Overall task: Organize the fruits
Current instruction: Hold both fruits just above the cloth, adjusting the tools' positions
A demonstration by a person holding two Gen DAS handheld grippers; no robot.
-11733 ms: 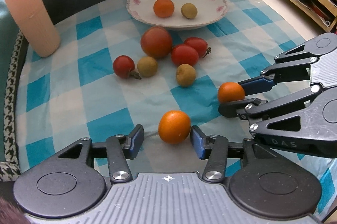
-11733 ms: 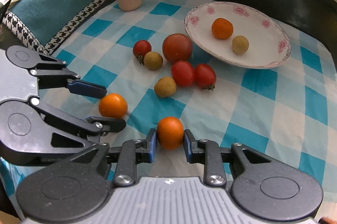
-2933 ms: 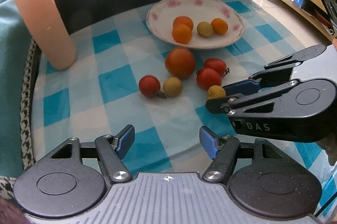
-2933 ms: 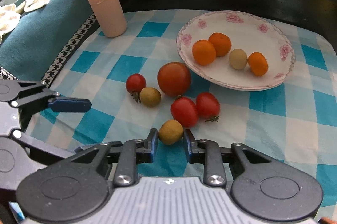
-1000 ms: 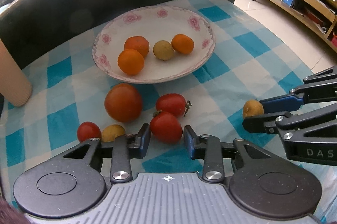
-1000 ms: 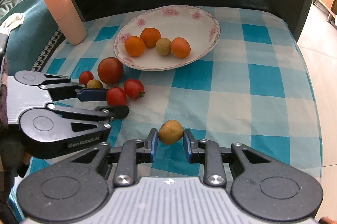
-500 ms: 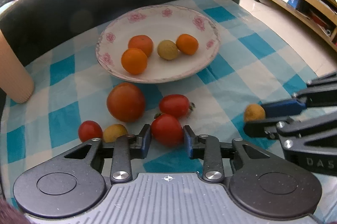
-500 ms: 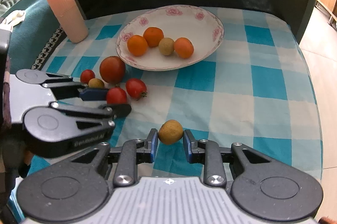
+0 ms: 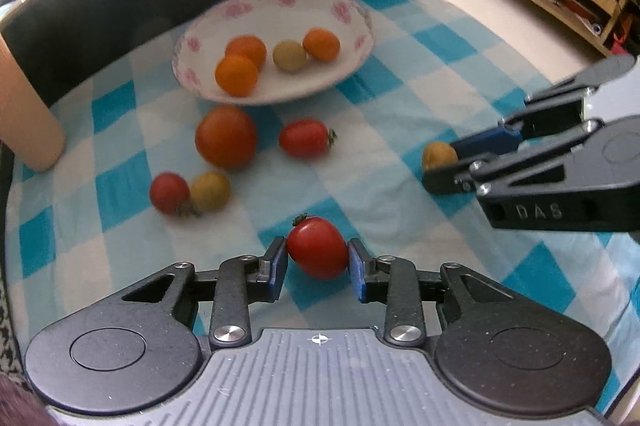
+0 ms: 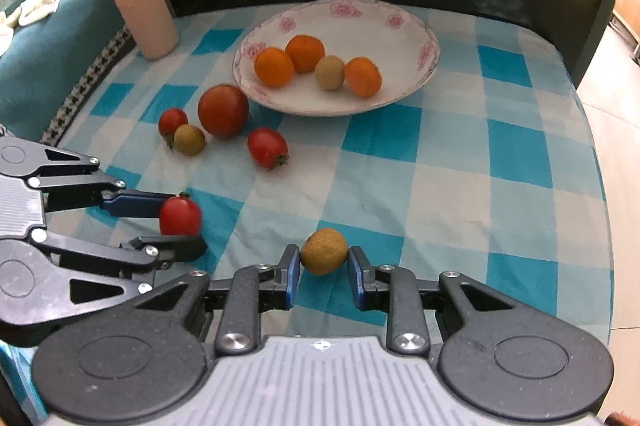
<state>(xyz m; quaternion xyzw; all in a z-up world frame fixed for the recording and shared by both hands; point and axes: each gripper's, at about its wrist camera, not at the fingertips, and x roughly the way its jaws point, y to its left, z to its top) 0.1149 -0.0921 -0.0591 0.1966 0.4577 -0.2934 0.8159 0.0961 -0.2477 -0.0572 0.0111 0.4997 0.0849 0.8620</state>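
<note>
**Both grippers hold fruit**

The left gripper (image 9: pixel 318 262) pinches a red tomato (image 9: pixel 318 248) in front of the plate (image 9: pixel 352 63) — the right gripper (image 10: pixel 323 268) pinches a brown fruit (image 10: pixel 323 252) there too, its fingers (image 10: pixel 291 272) pressed against it.

The right gripper (image 9: pixel 440 167) bears the raised letters "DAS" on its black side; nothing else reads.

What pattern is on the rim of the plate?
Pink flowers on white, around the rim of the plate; the right wrist view shows it best.
</note>
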